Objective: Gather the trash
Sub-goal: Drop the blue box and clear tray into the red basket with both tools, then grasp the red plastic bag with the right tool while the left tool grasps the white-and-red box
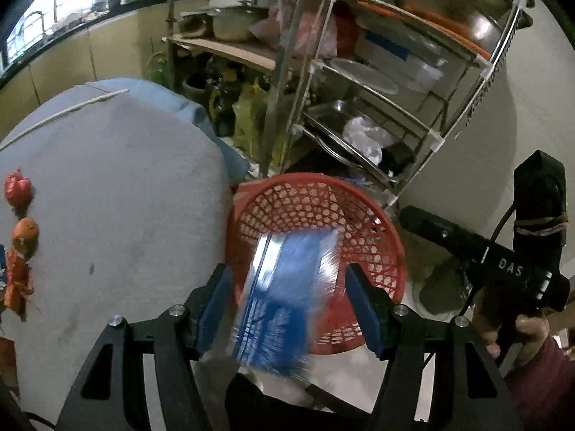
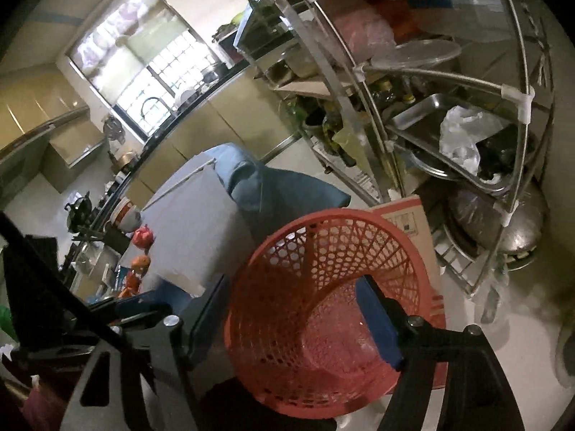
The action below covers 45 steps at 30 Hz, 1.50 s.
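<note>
between the blue pads of the left gripper [image 1: 287, 309] a blue and silver wrapper [image 1: 284, 298] shows as a streaked blur, right over the mouth of the red mesh basket [image 1: 381, 237]. the jaws stand well apart, and i cannot tell whether either pad touches the wrapper; the smear suggests it is loose and dropping, though that is a reading, not something plain. the basket sits on the pale floor, just beside the grey cloth-covered table [image 1: 118, 186] and in front of a metal wire rack [image 1: 413, 115] full of trays and pans.

from the right wrist view, the right gripper [image 2: 287, 327] also hangs over the basket, its jaws wide with nothing between them; one blue pad shows against the inside of the basket wall and the other finger is in shadow at the near rim. a cardboard box [image 2: 413, 219] stands behind the basket.

the step in hand looks like the drop: a piece of trash going into the bin. more litter waits at the far side of the table: a red crumpled wrapper [image 1: 18, 188], an orange crumpled piece [image 1: 25, 237] and an orange shredded wrapper [image 1: 16, 283] in a loose line near its edge. the next move calls for swinging a gripper away from the basket and across the tabletop, coming down with jaws spread over one piece and closing lightly, since such thin stuff slips and crushes easily.
</note>
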Tool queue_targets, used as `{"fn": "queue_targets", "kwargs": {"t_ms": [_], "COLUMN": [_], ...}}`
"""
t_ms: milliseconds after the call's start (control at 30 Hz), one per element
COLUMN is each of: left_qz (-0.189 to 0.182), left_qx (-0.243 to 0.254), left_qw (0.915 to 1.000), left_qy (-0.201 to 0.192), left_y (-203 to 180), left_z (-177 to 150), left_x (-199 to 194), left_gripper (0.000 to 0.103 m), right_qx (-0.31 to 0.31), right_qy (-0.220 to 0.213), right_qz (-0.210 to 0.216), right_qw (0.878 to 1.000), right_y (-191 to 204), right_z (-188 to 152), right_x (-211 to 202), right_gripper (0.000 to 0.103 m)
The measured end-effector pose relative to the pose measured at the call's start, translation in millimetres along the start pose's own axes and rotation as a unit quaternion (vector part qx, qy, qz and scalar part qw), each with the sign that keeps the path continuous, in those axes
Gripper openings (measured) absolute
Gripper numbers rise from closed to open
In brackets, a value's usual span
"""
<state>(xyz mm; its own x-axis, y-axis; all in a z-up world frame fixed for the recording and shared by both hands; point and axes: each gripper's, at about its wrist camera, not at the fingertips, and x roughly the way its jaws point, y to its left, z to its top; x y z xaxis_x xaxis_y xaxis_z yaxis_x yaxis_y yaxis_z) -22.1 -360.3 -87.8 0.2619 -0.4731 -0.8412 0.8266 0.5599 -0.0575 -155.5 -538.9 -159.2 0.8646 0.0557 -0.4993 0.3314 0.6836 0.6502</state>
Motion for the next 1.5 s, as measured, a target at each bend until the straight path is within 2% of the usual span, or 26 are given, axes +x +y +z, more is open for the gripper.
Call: {"fn": "queue_targets", "kwargs": {"t_ms": [100, 200, 300, 367, 533, 600, 633, 700, 767, 800, 900, 967, 1000, 1133, 1267, 1333, 1433, 1500], "left_qz": [0.002, 0.004, 0.029, 0.046, 0.104, 0.135, 0.156, 0.176, 0.188, 0.208, 0.251, 0.267, 0.268, 0.255, 0.299, 0.309, 0.343, 0.348], "left_qx": [-0.013, -0.004, -0.011, -0.029, -0.094, -0.139, -0.166, -0.219, -0.257, -0.268, -0.283, -0.296, -0.301, -0.321, -0.321, -0.314, -0.293, -0.282], "left_qw": [0.9998, 0.9998, 0.999, 0.998, 0.99, 0.981, 0.9737, 0.9597, 0.9472, 0.9389, 0.9159, 0.9026, 0.8988, 0.8933, 0.8862, 0.8884, 0.8837, 0.887], "left_qy": [-0.013, -0.017, -0.033, -0.032, -0.016, -0.01, -0.007, -0.009, -0.036, -0.055, -0.133, -0.164, -0.172, -0.185, -0.149, -0.13, -0.126, -0.111], "left_y": [3.3, 5.8, 20.9, 36.5, 79.0, 96.9, 104.9, 111.9, 110.5, 108.6, 107.5, 106.0, 106.3, 118.3, 144.1, 162.8, 188.3, 207.3], "left_z": [-1.4, -2.3, -11.9, -25.0, -87.2, -116.7, -133.6, -163.2, -189.5, -199.6, -217.9, -229.4, -234.0, -245.5, -238.4, -230.1, -220.4, -211.7], "left_x": [-5.7, -14.6, -30.4, -41.7, -69.0, -83.6, -93.4, -113.6, -137.1, -151.8, -194.8, -210.3, -213.3, -216.6, -208.5, -204.0, -202.1, -195.3], "left_gripper": [0.07, 0.07, 0.07, 0.07, 0.07, 0.07, 0.07, 0.07, 0.07, 0.07, 0.071, 0.082, 0.082, 0.082, 0.082, 0.082, 0.082, 0.082], "right_qx": [0.0, 0.001, -0.021, -0.02, -0.043, -0.059, -0.063, -0.075, -0.09, -0.094, -0.114, -0.139, -0.147, -0.173, -0.179, -0.182, -0.184, -0.187], "right_qy": [-0.008, -0.027, -0.042, -0.049, -0.023, -0.008, -0.002, 0.011, 0.023, 0.027, 0.045, 0.053, 0.054, 0.079, 0.109, 0.117, 0.124, 0.134], "right_qz": [0.001, 0.007, 0.002, 0.008, 0.025, 0.038, 0.044, 0.056, 0.073, 0.079, 0.105, 0.118, 0.123, 0.138, 0.142, 0.148, 0.15, 0.149], "right_qw": [1.0, 1.0, 0.999, 0.999, 0.998, 0.998, 0.997, 0.996, 0.993, 0.992, 0.987, 0.982, 0.98, 0.972, 0.967, 0.965, 0.963, 0.962], "right_y": [7.6, 15.9, 25.7, 29.4, 52.4, 68.8, 75.0, 92.1, 113.1, 120.4, 151.7, 178.2, 187.6, 230.6, 261.0, 272.4, 289.5, 302.0], "right_z": [-2.4, -1.5, 1.8, 2.1, -4.0, -8.3, -10.2, -13.7, -18.4, -21.2, -29.5, -36.4, -38.7, -44.2, -42.3, -37.4, -26.5, -17.7], "right_x": [-0.7, -7.3, -15.2, -16.3, 2.1, 13.7, 17.6, 28.9, 40.3, 43.6, 56.3, 61.1, 61.7, 74.9, 99.2, 111.5, 134.2, 154.6], "right_gripper": [0.076, 0.076, 0.076, 0.076, 0.075, 0.075, 0.075, 0.075, 0.075, 0.075, 0.075, 0.075, 0.075, 0.075, 0.075, 0.075, 0.072, 0.068]}}
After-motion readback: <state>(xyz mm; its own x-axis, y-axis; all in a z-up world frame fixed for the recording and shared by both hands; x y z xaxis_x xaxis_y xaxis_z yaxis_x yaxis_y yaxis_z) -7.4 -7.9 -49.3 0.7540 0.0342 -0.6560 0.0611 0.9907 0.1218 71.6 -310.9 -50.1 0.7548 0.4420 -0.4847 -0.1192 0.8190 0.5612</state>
